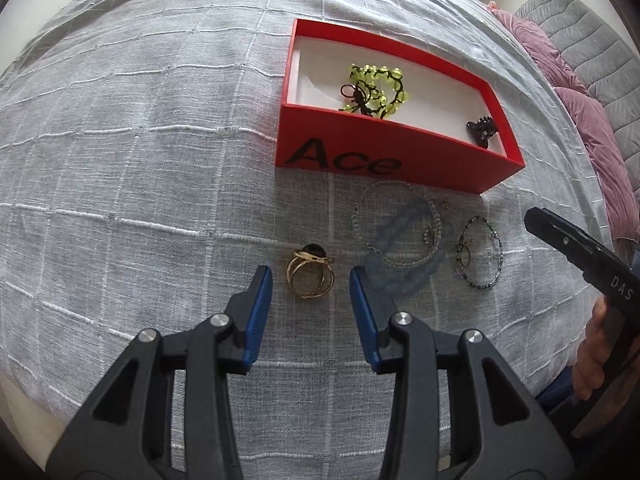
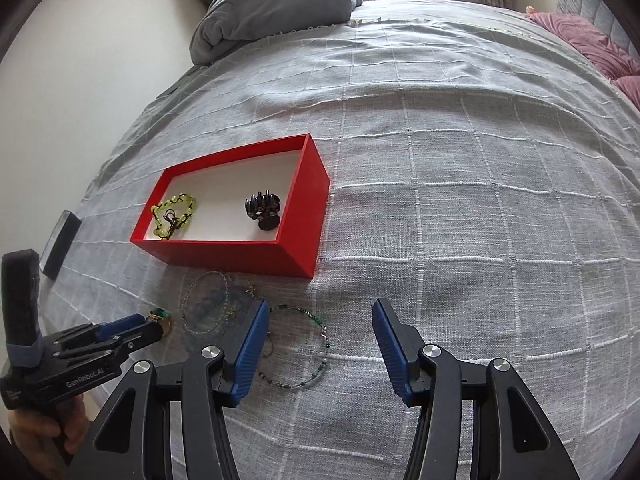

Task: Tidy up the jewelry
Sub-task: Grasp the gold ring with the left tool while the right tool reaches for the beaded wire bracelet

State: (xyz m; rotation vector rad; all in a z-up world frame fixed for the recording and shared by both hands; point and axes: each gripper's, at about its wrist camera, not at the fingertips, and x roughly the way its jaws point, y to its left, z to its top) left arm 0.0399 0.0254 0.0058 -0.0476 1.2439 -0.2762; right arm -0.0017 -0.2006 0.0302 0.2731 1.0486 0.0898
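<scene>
A gold ring (image 1: 310, 276) with a dark stone lies on the grey bedspread between the fingers of my left gripper (image 1: 311, 282). The jaws stand open, with a gap on each side of the ring. Beyond it stands a red box (image 1: 360, 156) holding a yellow-green bead bracelet (image 1: 376, 88) and a dark hair claw (image 1: 480, 130). In front of the box lie a pale blue bead bracelet (image 1: 404, 256), thin bead loops (image 1: 400, 208) and a dark green bead bracelet (image 2: 304, 348). My right gripper (image 2: 320, 320) hangs open just above the green bracelet, holding nothing.
A small black box (image 2: 60, 244) sits at the bed's left edge. A bunched grey blanket (image 2: 276, 4) lies at the far end and pink pillows (image 2: 592, 40) at the right. A hand (image 2: 40, 428) holds the left gripper's handle.
</scene>
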